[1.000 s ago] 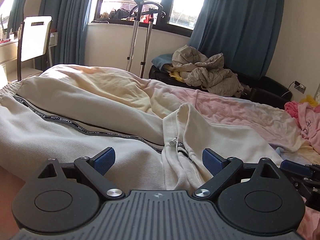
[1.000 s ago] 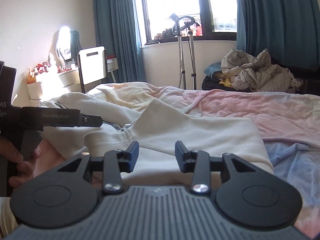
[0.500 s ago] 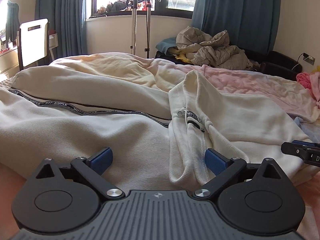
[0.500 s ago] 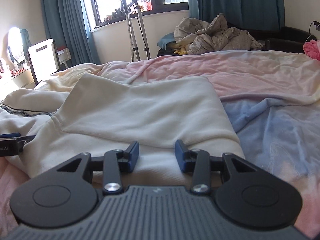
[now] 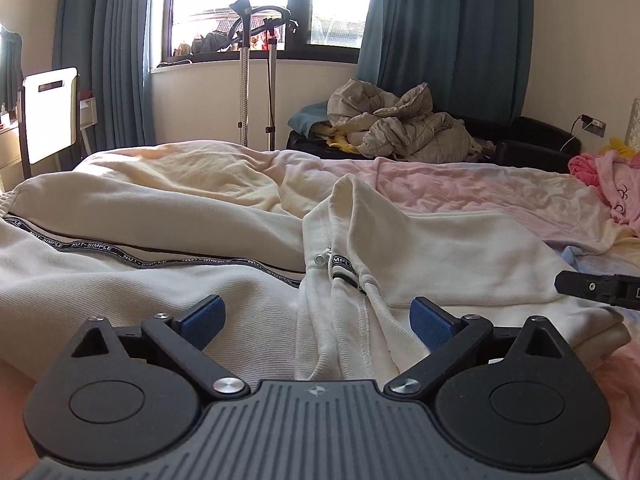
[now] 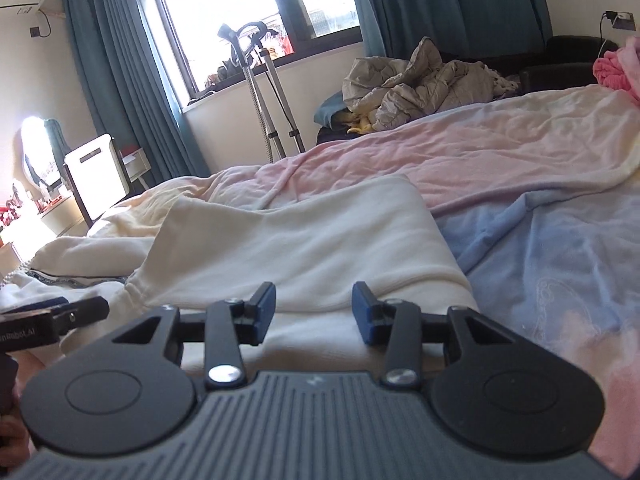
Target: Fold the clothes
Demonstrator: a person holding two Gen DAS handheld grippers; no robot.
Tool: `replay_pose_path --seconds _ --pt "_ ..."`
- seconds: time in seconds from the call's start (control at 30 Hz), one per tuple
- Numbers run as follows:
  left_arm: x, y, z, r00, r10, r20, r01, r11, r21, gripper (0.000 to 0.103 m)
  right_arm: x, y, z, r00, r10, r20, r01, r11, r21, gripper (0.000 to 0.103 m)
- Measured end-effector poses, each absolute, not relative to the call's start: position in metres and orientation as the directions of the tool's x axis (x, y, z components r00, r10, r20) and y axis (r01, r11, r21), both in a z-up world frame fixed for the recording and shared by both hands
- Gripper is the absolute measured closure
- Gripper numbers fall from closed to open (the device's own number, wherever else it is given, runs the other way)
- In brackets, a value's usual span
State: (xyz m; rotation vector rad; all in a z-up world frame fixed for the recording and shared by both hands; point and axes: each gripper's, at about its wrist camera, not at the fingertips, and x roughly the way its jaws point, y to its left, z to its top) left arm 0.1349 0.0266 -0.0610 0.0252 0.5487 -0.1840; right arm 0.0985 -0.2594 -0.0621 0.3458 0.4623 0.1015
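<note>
Bedroom: we face a bed [image 5: 460, 184] under a pink and blue blanket, teal curtains [image 5: 444, 28] and a bright window behind.
Left view: we see our left gripper [image 5: 318, 322] with jaws spread wide, nothing between them, low over the cream hoodie [image 5: 140, 288] lying on the bed; its zipper [image 5: 320, 259] shows only here.
Writing, left view: the hoodie's black tape [image 5: 120, 254] reads "NOT-SIMPLE".
Right view: our right gripper [image 6: 314, 312] is also released and empty, over the hoodie's folded part [image 6: 304, 248]; the blue blanket patch [image 6: 560, 264] shows better here.
Writing, right view: the other tool's bar reads partly "nRobot.AI".
</note>
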Motion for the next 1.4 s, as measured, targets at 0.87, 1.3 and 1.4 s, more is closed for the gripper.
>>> replay_pose_path --seconds 0.87,1.3,1.4 --pt "0.143 0.035 -0.070 0.816 -0.130 -0.563 0.145 0.989 -0.019 0.003 0.126 -0.320 -0.097 0.853 0.329 -0.406 0.091 0.671 0.736 0.032" --pt "0.142 0.033 -0.072 0.820 -0.121 -0.559 0.137 0.990 -0.014 0.003 0.138 -0.318 -0.099 0.845 0.365 -0.391 0.093 0.619 0.780 0.039" --pt "0.142 0.032 -0.072 0.821 -0.118 -0.559 0.134 0.991 -0.012 0.003 0.138 -0.317 -0.099 0.846 0.331 -0.419 0.115 0.653 0.749 0.055"
